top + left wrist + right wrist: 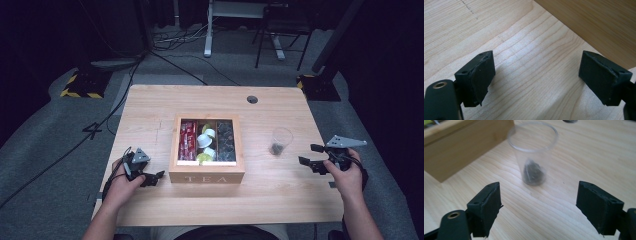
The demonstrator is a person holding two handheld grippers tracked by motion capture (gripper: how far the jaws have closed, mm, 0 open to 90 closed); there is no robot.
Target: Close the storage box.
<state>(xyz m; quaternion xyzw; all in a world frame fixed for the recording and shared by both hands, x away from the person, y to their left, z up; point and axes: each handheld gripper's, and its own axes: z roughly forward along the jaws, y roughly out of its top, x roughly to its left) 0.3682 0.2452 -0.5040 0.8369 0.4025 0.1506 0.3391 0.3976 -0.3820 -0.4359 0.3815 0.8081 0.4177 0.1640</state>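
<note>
On a light wooden table (150, 105), a person's right gripper (311, 156) hovers at the right side with its jaws spread wide and nothing between them, aimed at a clear plastic cup (281, 140) that stands upright a little to its left, apart from the pads. In the right gripper view the cup (532, 152) sits just beyond the open jaws, a small dark lump (533, 173) resting at its bottom. To the cup's left stands an open wooden tea box (206, 177), its compartments filled with red packets (187, 140), pale capsules (206, 140) and dark capsules (225, 140). At the box's near left corner the left gripper (152, 178) rests low over the table, jaws likewise wide apart and empty, the box's wooden wall (594, 22) just ahead of them.
</note>
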